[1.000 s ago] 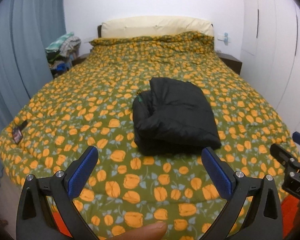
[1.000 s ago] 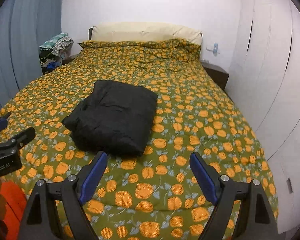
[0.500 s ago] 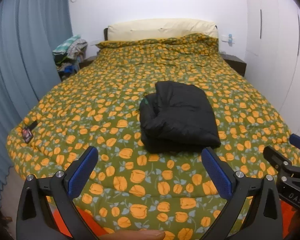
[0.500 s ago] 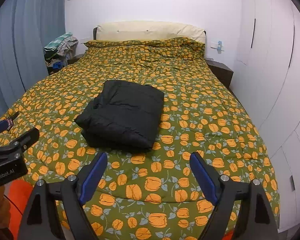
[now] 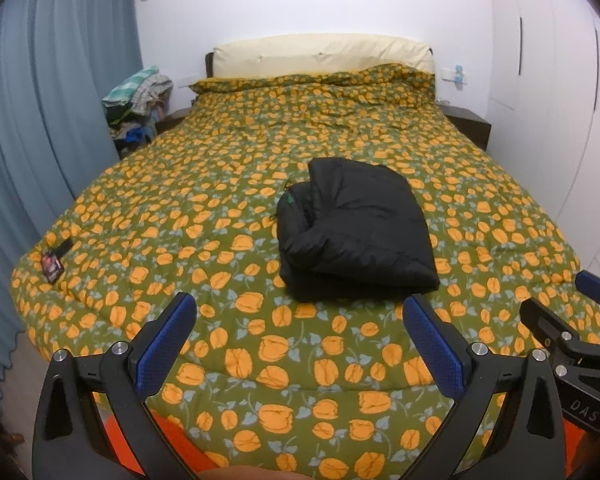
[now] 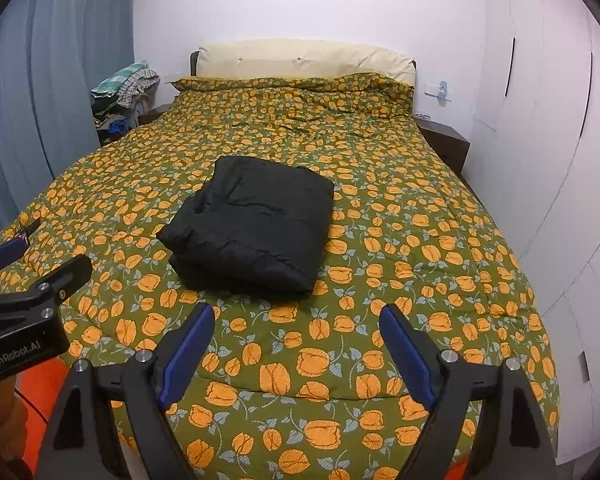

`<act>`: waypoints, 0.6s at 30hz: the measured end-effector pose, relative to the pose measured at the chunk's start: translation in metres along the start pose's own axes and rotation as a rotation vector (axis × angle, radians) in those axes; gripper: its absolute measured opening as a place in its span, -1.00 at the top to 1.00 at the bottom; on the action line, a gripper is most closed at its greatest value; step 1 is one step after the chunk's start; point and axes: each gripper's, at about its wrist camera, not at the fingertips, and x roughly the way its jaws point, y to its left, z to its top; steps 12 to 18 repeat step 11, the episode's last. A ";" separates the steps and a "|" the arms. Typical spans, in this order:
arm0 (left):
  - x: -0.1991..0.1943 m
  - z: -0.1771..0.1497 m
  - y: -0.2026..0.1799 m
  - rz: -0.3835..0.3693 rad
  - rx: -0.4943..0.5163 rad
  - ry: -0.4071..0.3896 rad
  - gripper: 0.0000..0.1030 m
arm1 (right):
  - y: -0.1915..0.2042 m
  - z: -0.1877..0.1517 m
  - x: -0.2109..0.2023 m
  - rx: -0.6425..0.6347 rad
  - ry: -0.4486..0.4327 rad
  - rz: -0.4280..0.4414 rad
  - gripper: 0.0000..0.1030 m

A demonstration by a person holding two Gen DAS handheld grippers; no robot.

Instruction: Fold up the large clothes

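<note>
Both sets of fingers are spread wide with nothing between them: left gripper (image 5: 300,334), right gripper (image 6: 297,334). Just past them the folded black jacket (image 5: 354,226) sits mid-bed on the orange-flowered quilt (image 5: 188,216), not touched.

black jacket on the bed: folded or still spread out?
Folded. The black jacket lies as a compact stacked bundle on the floral duvet, layered edges showing along its left side; neither claw touches it.
</note>
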 end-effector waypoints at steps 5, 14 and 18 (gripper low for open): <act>0.000 -0.002 0.000 -0.001 0.008 -0.004 -0.99 | 0.000 -0.002 0.003 0.000 0.010 0.003 -0.67; -0.003 -0.003 -0.001 0.008 0.010 -0.011 -0.99 | -0.002 -0.004 0.005 0.004 0.015 0.003 -0.67; -0.003 -0.003 -0.001 0.008 0.010 -0.011 -0.99 | -0.002 -0.004 0.005 0.004 0.015 0.003 -0.67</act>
